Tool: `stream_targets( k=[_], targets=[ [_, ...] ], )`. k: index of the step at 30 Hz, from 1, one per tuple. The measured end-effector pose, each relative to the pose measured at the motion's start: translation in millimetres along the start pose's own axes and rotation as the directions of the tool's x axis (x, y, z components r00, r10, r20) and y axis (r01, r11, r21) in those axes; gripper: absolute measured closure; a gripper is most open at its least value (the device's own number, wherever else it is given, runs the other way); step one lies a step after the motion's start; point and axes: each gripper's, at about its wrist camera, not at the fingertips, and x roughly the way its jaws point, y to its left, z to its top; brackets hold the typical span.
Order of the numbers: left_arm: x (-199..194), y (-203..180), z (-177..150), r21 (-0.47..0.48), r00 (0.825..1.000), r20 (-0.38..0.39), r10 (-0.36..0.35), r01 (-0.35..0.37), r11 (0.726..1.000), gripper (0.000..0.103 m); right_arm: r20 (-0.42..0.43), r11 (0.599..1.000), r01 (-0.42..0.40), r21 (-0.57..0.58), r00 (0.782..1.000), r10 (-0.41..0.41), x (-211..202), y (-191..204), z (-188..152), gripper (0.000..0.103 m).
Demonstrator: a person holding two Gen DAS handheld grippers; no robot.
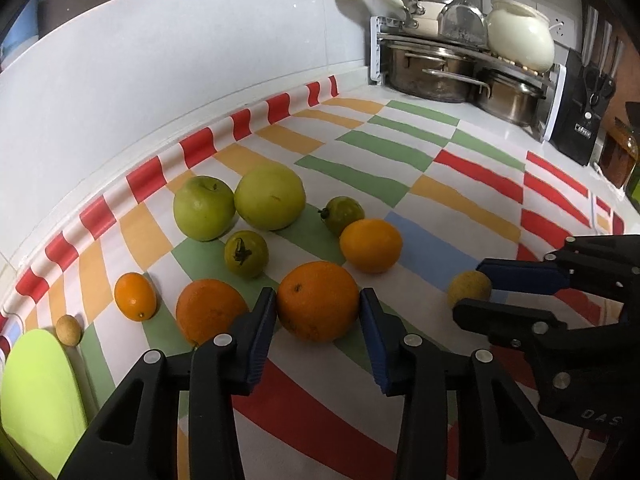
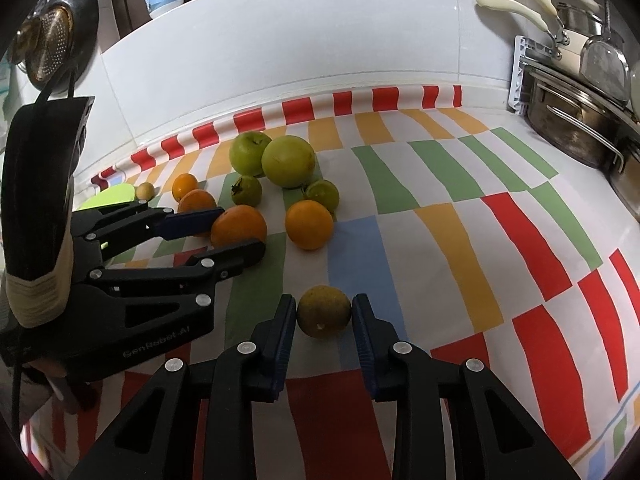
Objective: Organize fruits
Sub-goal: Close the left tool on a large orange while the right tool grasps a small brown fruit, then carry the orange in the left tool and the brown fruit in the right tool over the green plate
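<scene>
The lime-green board [image 1: 38, 392] is cut off by the left wrist view's lower left edge, and in the right wrist view the left gripper [image 2: 236, 232] hides most of it. That gripper also covers part of the rear orange [image 2: 196, 202]. The knife block [image 1: 580, 108] is too blurred to read.

Fruit cluster [image 1: 260, 240] blocks left; cloth [image 1: 460, 184] right open.
</scene>
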Motion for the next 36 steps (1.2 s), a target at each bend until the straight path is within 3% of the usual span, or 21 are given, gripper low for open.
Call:
stream_targets(
  k=[12,20,36],
  targets=[
    [-53,3,0,-0.104,0.997,0.059,0.052,-0.045,0.994,0.061,0.057,0.999,-0.021,-0.035,0.998,0.023,-27,11,6,0.073],
    [-101,2,-9,-0.186,0.987,0.101,0.125,-0.105,0.977,0.061,0.113,0.994,-0.052,-0.097,0.992,0.063,-59,30,7,0.073],
    [-194,4,-46,-0.349,0.94,0.155,0.303,-0.235,0.907,0.061,0.189,0.964,-0.143,-0.224,0.964,0.187,-111,72,5,0.073]
  ],
)
